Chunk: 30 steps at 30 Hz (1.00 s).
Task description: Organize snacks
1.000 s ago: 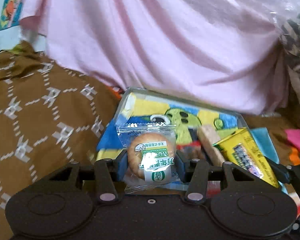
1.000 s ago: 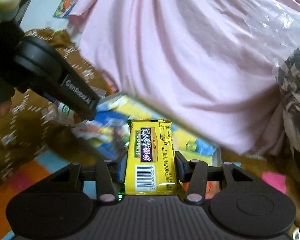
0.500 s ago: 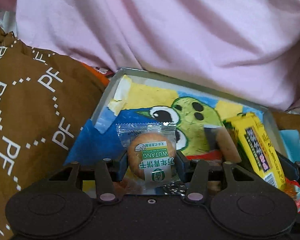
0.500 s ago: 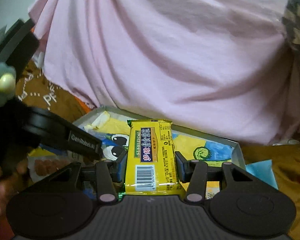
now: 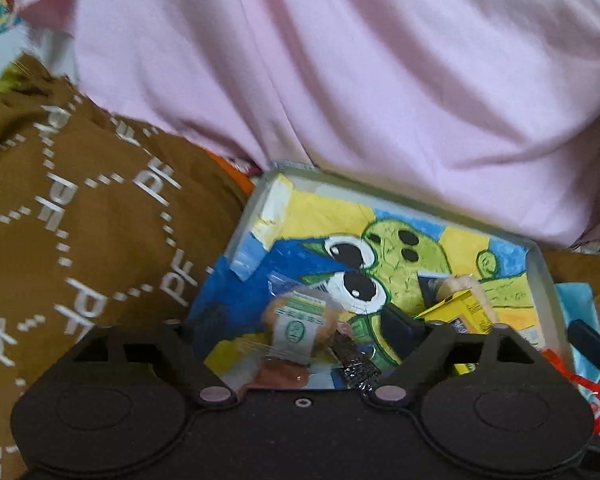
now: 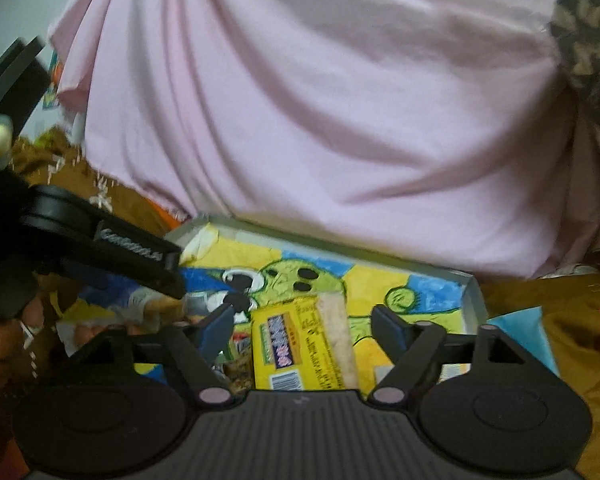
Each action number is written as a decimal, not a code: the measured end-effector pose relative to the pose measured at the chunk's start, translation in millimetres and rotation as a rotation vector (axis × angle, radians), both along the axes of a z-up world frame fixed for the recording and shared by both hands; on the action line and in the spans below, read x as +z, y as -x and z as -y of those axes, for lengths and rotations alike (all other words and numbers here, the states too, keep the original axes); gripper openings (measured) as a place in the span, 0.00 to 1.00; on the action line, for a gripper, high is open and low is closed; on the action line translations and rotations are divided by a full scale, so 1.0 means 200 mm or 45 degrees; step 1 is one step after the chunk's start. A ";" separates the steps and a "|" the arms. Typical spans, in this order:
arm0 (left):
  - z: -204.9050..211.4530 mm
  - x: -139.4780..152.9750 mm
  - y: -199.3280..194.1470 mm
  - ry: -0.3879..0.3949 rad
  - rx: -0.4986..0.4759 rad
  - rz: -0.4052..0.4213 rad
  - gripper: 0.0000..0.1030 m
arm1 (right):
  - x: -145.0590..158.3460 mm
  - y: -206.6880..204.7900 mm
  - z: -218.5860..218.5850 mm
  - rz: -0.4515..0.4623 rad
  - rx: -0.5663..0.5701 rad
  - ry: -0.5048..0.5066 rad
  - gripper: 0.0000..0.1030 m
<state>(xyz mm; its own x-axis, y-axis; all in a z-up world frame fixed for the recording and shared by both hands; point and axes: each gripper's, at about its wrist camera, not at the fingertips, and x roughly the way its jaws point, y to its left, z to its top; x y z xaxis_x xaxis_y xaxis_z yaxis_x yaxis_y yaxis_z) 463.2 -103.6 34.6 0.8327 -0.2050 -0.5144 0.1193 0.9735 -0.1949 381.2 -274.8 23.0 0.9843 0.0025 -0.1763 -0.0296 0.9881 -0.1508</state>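
Observation:
A shallow grey tray (image 5: pixel 420 210) (image 6: pixel 474 292) with a green cartoon picture on its floor lies ahead. My left gripper (image 5: pixel 292 328) hangs over its near left part, and its jaws are opening. The round biscuit packet (image 5: pixel 298 328) is blurred between them, free of the pads. My right gripper (image 6: pixel 304 330) is over the tray's near middle, its jaws opening too. The yellow snack packet (image 6: pixel 286 346) (image 5: pixel 466 314) lies loose between its fingers. The left gripper's finger (image 6: pixel 132 254) shows at the left of the right wrist view.
A pale wafer bar (image 6: pixel 334 332) lies in the tray beside the yellow packet. Pink cloth (image 5: pixel 340 80) rises behind the tray, and a brown patterned blanket (image 5: pixel 80 240) lies to its left. A blue and pink mat (image 6: pixel 520 324) is at the right. A hand (image 6: pixel 4 344) holds the left gripper.
Both grippers were shut on their packets and now stand wide. The biscuit packet and the yellow packet have dropped loose over the tray. Both grippers have moved in over the tray.

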 end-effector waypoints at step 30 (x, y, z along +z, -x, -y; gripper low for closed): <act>-0.36 -0.07 1.39 -0.230 0.003 0.243 0.99 | 0.02 1.17 -0.06 0.052 -0.110 -0.160 1.00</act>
